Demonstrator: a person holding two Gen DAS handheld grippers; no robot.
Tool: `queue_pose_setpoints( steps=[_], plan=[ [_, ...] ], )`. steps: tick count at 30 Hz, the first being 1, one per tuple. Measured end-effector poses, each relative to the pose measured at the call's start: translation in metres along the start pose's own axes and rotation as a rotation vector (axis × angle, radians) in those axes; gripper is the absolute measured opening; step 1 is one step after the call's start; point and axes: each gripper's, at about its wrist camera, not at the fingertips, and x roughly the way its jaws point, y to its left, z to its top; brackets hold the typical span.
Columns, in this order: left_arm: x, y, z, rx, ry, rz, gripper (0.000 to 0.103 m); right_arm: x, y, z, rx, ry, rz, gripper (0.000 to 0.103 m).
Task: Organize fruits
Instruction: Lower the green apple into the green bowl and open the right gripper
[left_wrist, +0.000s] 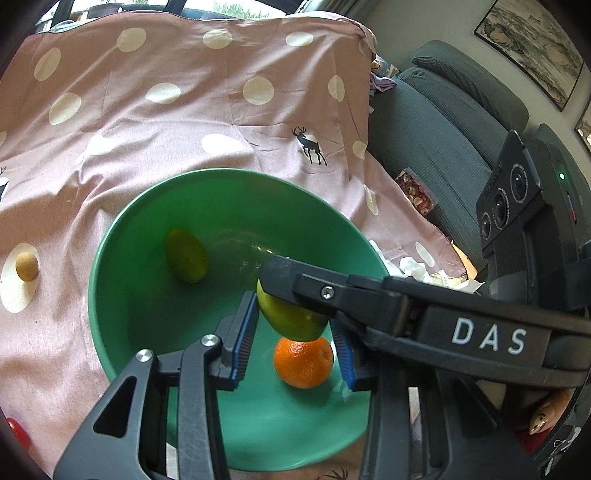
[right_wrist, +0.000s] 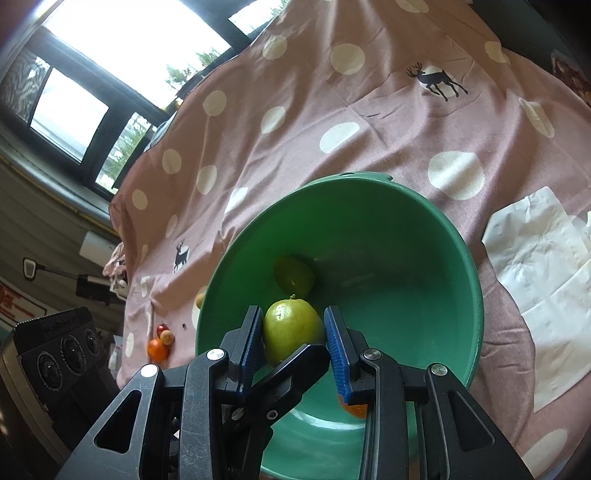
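Observation:
A green bowl (left_wrist: 122, 280) sits on a pink dotted cloth; it also shows in the right wrist view (right_wrist: 424, 258). Inside lie a yellow-green fruit (left_wrist: 186, 254) (right_wrist: 293, 277) and an orange (left_wrist: 303, 362) (right_wrist: 356, 410). My right gripper (right_wrist: 293, 332) is shut on a green fruit (right_wrist: 291, 328) and holds it over the bowl. In the left wrist view that gripper reaches in from the right with the green fruit (left_wrist: 291, 317). My left gripper (left_wrist: 293, 339) is open above the orange, its blue pads (left_wrist: 245, 332) either side of it.
Outside the bowl lie a small tan fruit (left_wrist: 26, 266), a red fruit (left_wrist: 18, 432), and a cluster of small orange, red and yellow fruits (right_wrist: 160, 341). White paper (right_wrist: 546, 280) lies right of the bowl. A grey sofa (left_wrist: 443, 122) stands beyond the cloth's right edge.

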Motion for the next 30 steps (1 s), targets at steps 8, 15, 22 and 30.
queue_pose_setpoints(
  steps=[8,15,22,30],
  plan=[
    [0.002,-0.001,0.000,0.001,0.005,0.007,0.038,0.002,0.001,-0.001,-0.011,0.006,-0.021,0.036],
    [0.005,-0.002,-0.002,0.009,0.018,0.030,0.038,0.005,0.003,-0.001,-0.018,0.015,-0.048,0.036],
    [0.006,-0.002,-0.002,0.006,0.031,0.045,0.038,0.008,0.003,-0.001,-0.019,0.020,-0.065,0.036],
    [0.009,-0.004,-0.001,0.004,0.051,0.071,0.038,0.011,0.005,-0.001,-0.027,0.014,-0.083,0.036]
  ],
)
